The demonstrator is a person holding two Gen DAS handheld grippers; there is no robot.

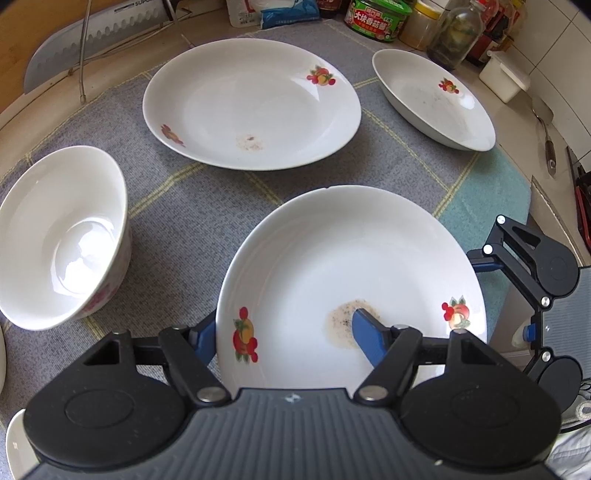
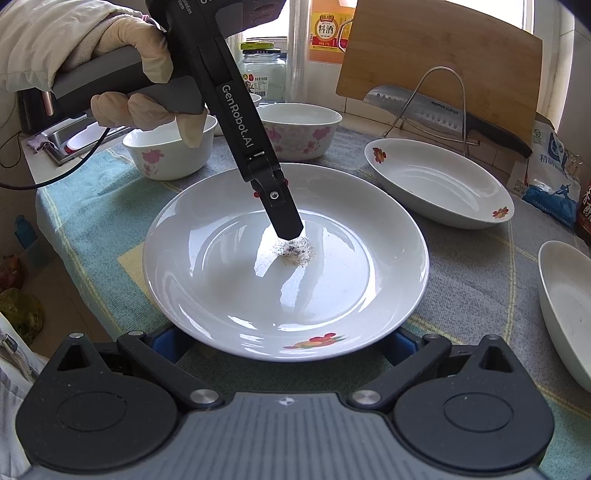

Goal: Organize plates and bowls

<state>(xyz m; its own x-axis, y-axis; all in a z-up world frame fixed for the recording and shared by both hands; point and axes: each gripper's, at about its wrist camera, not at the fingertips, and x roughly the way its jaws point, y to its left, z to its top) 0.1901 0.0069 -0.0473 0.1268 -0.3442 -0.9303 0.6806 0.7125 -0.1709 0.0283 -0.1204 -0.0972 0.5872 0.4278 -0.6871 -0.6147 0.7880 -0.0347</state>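
Observation:
A white plate with fruit prints and a speckled stain lies nearest on the checked cloth. My left gripper is shut on its left side: one blue finger sits outside the rim, the other rests on the stain. In the right wrist view a gloved hand holds that gripper, and its finger touches the same plate. My right gripper stands wide open at the plate's near rim, fingertips hidden under it. Also on the cloth are a second plate, a dish and a flowered bowl.
Two flowered bowls stand behind the plate. A knife leans on a wire rack before a wooden board. Jars and bottles line the back wall. A white box and a spatula lie at the right.

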